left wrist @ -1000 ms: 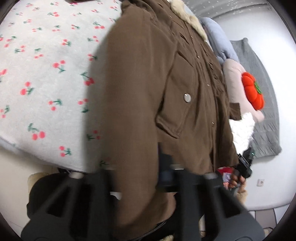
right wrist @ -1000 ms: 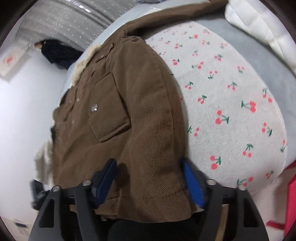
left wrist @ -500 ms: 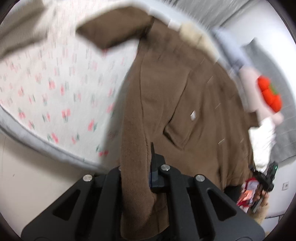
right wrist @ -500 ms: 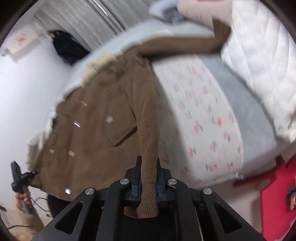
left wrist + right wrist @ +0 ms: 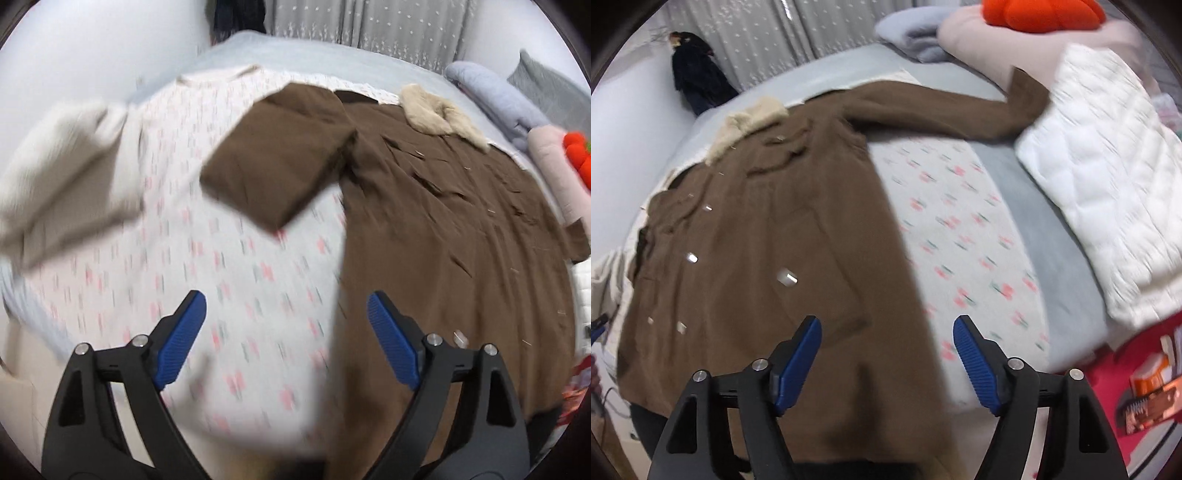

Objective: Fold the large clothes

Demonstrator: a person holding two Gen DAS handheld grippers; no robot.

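Left wrist view. The left gripper [image 5: 284, 325] hangs with its jaws wide apart and nothing between them, above the cherry-print sheet [image 5: 236, 273]. The brown coat [image 5: 450, 236] lies spread front-up on the bed, just beside the gripper's right finger; one sleeve [image 5: 277, 155] is doubled over and juts out onto the sheet, and the pale fur collar [image 5: 436, 110] lies at the far end. A beige garment [image 5: 62, 173] rests at the left, blurred.

Right wrist view. The right gripper [image 5: 886, 343] is likewise wide and empty, poised over the coat's near hem. The other sleeve [image 5: 938, 110] runs out straight, its cuff touching the white quilted bedding [image 5: 1108, 206]; an orange plush [image 5: 1041, 14] sits on a pink pillow [image 5: 979, 40] beyond.

Risks, as a judgement: the hem appears to overhang the bed edge – thick cloth may slide off – and a fold begun with that sleeve still stretched out may bunch, or snag the bedding.
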